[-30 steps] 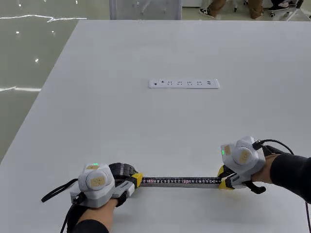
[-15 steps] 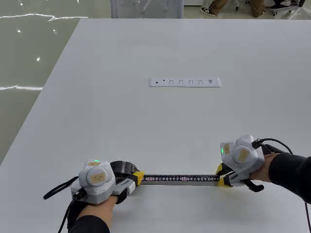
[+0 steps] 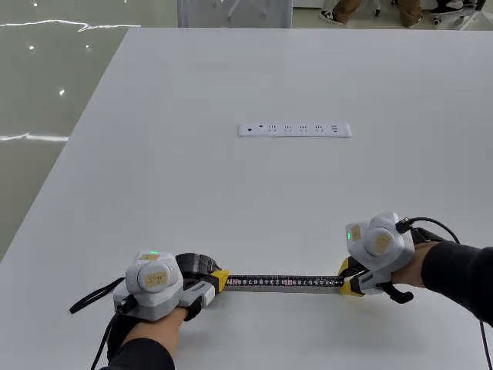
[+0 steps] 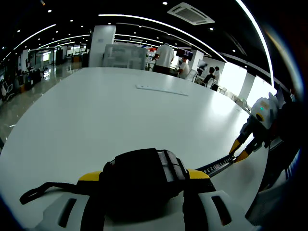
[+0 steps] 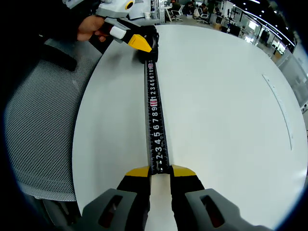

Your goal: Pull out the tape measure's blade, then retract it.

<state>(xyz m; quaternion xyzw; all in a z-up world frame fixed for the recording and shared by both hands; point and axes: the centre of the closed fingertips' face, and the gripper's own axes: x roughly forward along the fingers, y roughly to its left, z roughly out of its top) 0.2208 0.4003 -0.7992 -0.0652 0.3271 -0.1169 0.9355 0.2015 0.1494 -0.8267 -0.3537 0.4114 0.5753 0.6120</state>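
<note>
**Now the blade is out, and the return is what remains**

Well to the near side of the power strip [image 3: 294, 129], close to the person's edge of the worktop [image 3: 231, 200], the tape measure lies stretched crosswise. Its black case [image 4: 144, 180] sits nearer than the power strip and off to its left. The left gripper [image 3: 208, 285] is pressed against the case's two sides, with a yellow jaw tip showing on either flank in the left gripper view. The blade [image 5: 154, 106] runs out flat along the worktop from the case to a spot nearer than the power strip and a little past its right end. There the right gripper [image 5: 160, 171] pinches the blade's end, its jaws drawn close together on it, and the low numbers lie just ahead of its tips.

By my judgement the pulling-out half is done or all but done, as a good stretch of blade is already showing. The retracting half has yet to be carried through.

The next move calls for the right gripper to keep its pinch and travel back toward the case along the blade's own line, feeding the blade in under control rather than letting it whip home. Meanwhile the left gripper needs to hold the case steady. Whether a lock on the case is engaged cannot be told.
</note>
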